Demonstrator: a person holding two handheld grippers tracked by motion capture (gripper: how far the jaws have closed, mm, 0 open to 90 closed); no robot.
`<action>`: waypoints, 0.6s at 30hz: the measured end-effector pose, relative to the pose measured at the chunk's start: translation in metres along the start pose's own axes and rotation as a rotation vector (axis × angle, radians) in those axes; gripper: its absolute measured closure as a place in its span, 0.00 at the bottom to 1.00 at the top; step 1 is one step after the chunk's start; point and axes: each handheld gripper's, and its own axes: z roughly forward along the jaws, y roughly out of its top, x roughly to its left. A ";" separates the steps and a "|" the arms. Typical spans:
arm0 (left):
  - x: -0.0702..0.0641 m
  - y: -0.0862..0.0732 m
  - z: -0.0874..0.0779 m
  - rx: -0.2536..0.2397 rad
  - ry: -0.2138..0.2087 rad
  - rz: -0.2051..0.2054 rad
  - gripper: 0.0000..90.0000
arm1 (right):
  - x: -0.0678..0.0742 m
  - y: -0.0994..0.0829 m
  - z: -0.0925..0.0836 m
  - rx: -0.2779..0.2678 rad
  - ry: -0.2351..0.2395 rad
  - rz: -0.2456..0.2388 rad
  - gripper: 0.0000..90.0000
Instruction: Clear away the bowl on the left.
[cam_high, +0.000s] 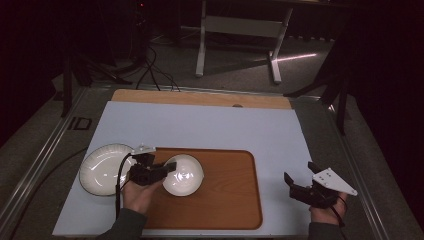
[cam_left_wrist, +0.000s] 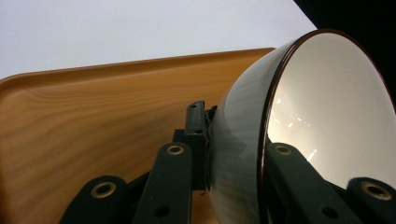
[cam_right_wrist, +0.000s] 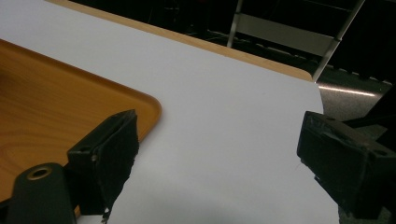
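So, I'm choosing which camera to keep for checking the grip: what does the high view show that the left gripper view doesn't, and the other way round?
High view alone: the white plate on the mat left of the wooden tray, and the right hand-held gripper, open, over the mat right of the tray.

Left gripper view alone: the close contact, with the jaws clamping the wall of the white bowl, one inside and one outside, and the bowl's dark rim line.

Both: the left hand-held gripper shut on the bowl, the tray and the pale mat.
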 end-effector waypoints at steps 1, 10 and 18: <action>0.000 0.000 0.001 0.002 0.000 0.000 0.89 | 0.000 0.000 0.000 0.000 0.001 -0.002 0.14; -0.003 -0.003 0.009 0.024 0.006 0.010 0.89 | 0.000 0.000 0.000 -0.002 -0.001 0.002 0.14; -0.005 -0.006 0.016 0.040 0.014 0.020 0.89 | 0.000 0.000 0.000 0.000 -0.001 0.001 0.14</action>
